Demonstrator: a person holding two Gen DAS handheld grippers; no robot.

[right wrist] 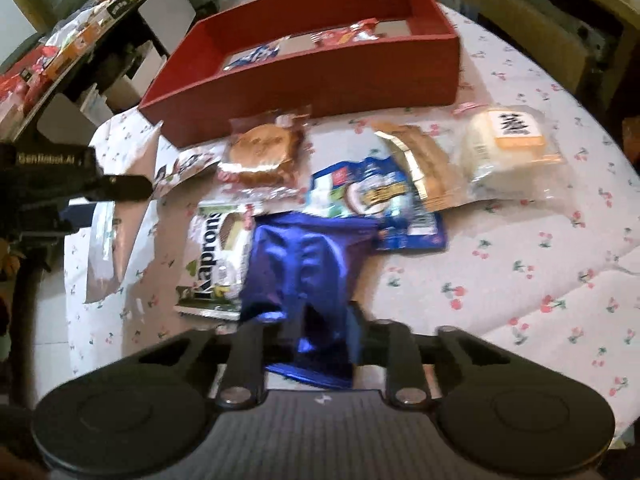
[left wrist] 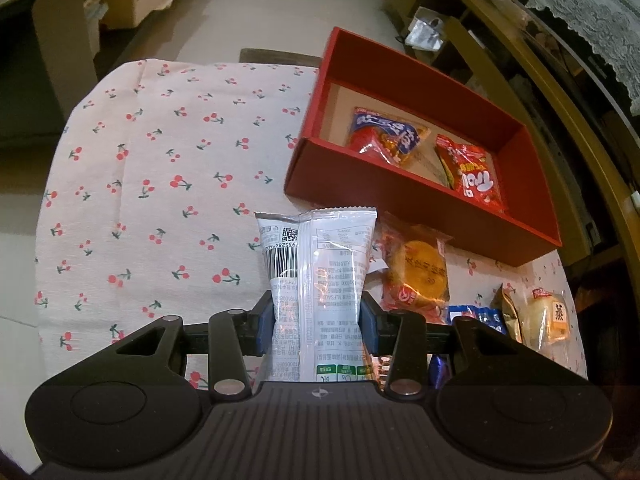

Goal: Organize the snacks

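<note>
Left gripper (left wrist: 318, 320) pinches a white snack packet (left wrist: 320, 268) at lower centre. Right gripper (right wrist: 310, 340) is clamped on a blue foil packet (right wrist: 304, 264). The red box (left wrist: 400, 200), upper right, holds two red packets; loose snacks crowd the cherry-print tablecloth (left wrist: 160, 160) before it.

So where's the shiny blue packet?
In the right wrist view, the blue packet sits low in the middle, pinched in the right gripper's jaws, beside the green-and-white packet.
</note>
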